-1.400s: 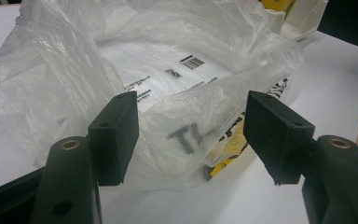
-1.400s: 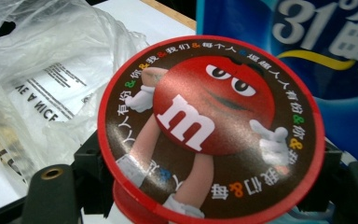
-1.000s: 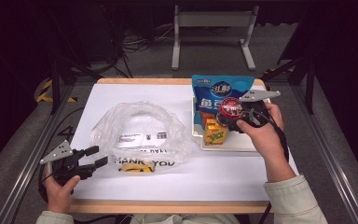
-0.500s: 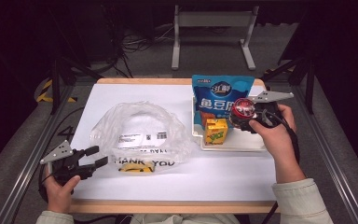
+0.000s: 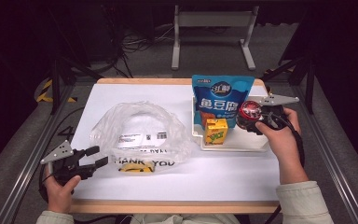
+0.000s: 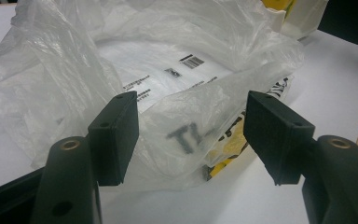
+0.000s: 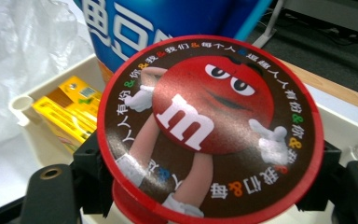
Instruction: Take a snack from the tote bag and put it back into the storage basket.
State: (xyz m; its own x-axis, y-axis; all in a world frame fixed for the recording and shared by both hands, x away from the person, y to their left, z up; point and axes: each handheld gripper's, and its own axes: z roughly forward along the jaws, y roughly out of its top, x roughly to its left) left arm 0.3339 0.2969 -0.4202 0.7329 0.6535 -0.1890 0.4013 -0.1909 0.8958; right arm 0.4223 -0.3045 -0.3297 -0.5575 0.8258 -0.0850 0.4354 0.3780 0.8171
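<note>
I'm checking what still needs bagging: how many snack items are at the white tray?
3: a blue standing pouch at the back, a yellow drink carton in front of it, and a round red M&M's tub gripped above its right side. Others may be hidden behind.

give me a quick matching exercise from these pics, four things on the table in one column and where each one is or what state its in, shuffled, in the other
Things:
1. red-lidded candy tub
2. yellow drink carton
3. blue snack pouch
4. clear plastic bag

Places or states:
A. crumpled on the white table top, in front of the open left gripper
B. standing upright at the back of the white tray
C. clamped between the jaws of the right gripper
D. low in the tray, in front of the pouch

Pairs: 1-C, 2-D, 3-B, 4-A
</note>
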